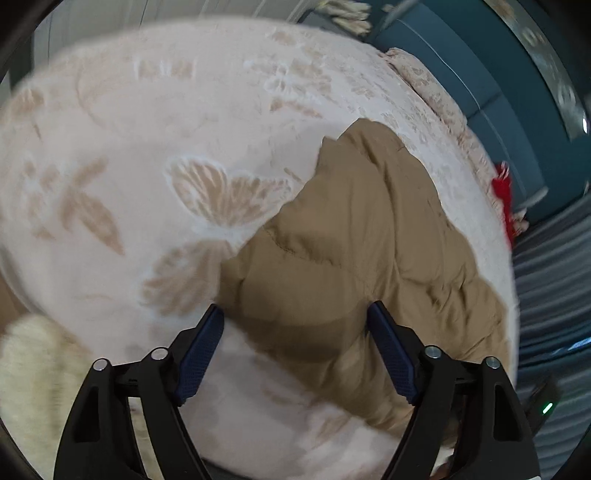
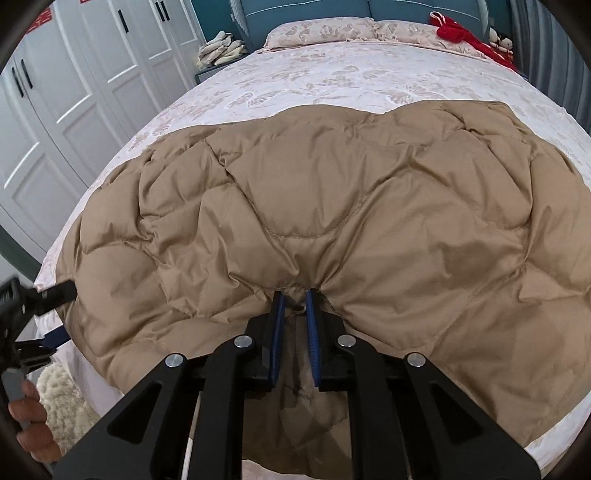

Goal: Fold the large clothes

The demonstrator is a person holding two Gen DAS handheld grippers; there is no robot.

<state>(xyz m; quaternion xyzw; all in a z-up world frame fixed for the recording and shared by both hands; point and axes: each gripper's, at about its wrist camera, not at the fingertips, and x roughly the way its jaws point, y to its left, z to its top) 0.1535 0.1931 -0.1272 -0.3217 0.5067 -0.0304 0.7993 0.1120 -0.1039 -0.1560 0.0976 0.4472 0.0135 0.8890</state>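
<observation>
The right gripper [image 2: 294, 300] pinches the tan quilted coat [image 2: 332, 206] at the bed's [image 2: 332, 85] near edge, the left gripper [image 1: 295, 317] gapes wide; slippery padding may slide free.

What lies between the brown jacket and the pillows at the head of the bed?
Only the bare patterned bedspread lies between the brown jacket and the pillows; the right wrist view shows it.
</observation>
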